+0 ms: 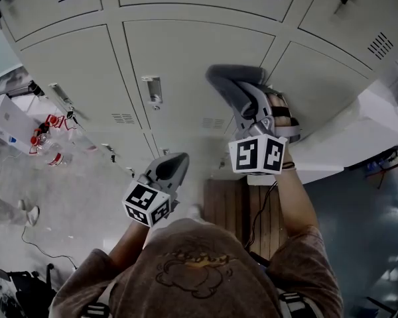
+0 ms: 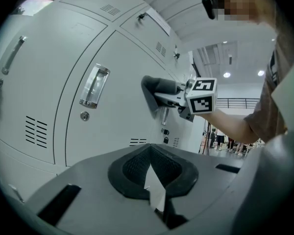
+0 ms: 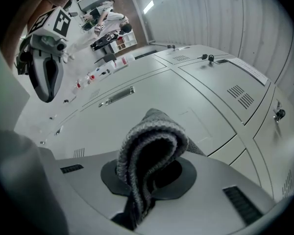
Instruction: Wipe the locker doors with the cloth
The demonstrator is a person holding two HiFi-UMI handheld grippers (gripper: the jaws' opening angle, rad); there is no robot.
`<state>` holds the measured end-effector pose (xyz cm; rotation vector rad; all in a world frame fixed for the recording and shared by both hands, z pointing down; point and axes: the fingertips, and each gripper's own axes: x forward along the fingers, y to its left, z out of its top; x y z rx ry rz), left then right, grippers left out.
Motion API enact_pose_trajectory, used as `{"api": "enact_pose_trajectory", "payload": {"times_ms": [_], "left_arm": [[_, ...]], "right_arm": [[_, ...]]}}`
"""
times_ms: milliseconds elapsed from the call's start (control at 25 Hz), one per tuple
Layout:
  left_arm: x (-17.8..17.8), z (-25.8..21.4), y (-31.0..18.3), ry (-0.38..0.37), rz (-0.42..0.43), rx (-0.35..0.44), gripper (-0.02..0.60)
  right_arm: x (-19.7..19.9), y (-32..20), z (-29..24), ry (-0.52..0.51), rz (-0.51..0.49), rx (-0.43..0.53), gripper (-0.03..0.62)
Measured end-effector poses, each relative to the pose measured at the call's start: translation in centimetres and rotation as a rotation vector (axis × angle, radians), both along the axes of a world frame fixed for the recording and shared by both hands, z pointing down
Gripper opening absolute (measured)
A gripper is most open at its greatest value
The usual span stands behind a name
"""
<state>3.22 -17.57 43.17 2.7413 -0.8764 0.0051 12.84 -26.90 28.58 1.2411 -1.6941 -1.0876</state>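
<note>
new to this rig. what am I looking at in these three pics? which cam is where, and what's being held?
There is no robot here. A person holds a hand-held gripper in each hand, and the marker cube on each one is part of the gripper. The head view comes from a camera on the person's head, looking down at a bank of grey locker doors. The other two views come from cameras riding on each gripper, looking along its tongs. The right gripper has its tongs shut on a folded grey cloth, held up at a door. The left gripper has its tongs together with nothing in them and is held back from the doors. The blurred patch only hides a face.
</note>
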Motion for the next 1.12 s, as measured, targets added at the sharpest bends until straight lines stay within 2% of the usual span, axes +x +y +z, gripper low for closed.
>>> {"api": "enact_pose_trajectory", "payload": {"times_ms": [320, 800, 1120], "left_arm": [[-0.5, 0.0, 0.4, -0.005, -0.017, 0.001, 0.003], [-0.7, 0.3, 0.7, -0.015, -0.032, -0.004, 0.003], [-1.2, 0.5, 1.0, -0.016, -0.051, -0.011, 0.003]], "right_arm": [[0.2, 0.0, 6.7, 0.043, 0.016, -0.054, 0.037], [0.3, 0.0, 18.1, 0.117, 0.019, -0.242, 0.037], [-0.1, -0.1, 22.0, 0.115, 0.023, -0.309, 0.037]]}}
